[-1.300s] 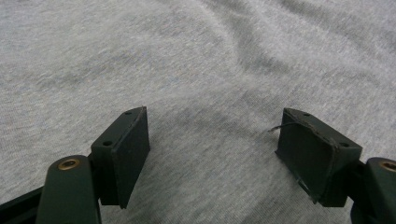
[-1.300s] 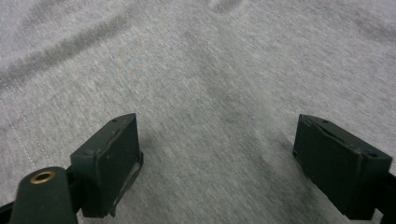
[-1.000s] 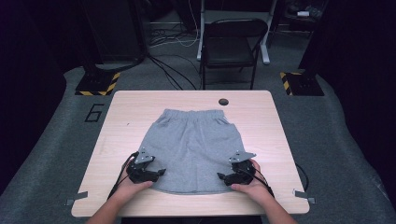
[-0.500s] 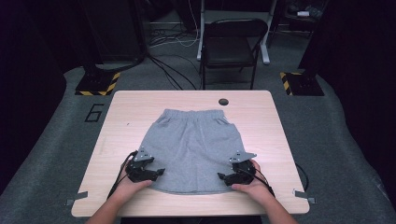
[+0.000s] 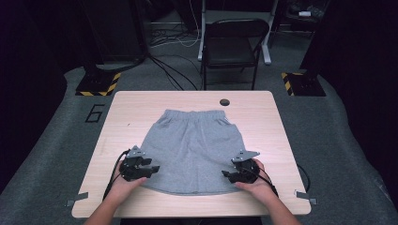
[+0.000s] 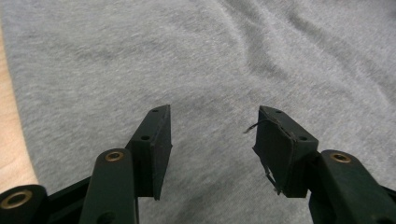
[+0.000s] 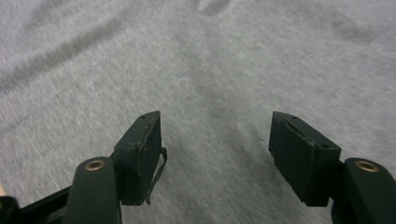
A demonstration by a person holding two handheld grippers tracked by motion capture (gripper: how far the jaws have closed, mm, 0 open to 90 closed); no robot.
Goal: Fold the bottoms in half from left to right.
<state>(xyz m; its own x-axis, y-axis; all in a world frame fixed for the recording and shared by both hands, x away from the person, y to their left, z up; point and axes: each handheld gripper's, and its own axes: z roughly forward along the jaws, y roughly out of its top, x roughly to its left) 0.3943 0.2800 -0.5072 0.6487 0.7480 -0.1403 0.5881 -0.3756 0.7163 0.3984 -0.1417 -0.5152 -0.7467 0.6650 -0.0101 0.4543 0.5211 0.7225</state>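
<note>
Shorts: grey shorts [image 5: 193, 147] lie flat on the wooden table [image 5: 277, 131], waistband on the far side, hem near the person.
Left gripper: left gripper [image 5: 155, 168] rests at the left hem corner; its jaws have just been closing but stand apart, cloth under them, nothing pinched.
Right gripper: right gripper [image 5: 226, 175] at the right hem corner; jaws have just been closing, a gap remains over the fabric.

A big number 6 [image 5: 95, 113] is on the grey floor mat [image 5: 56, 140], just left of the table [image 5: 197, 98]. It is dark and drawn in thin lines. No other words or numbers can be read.
</note>
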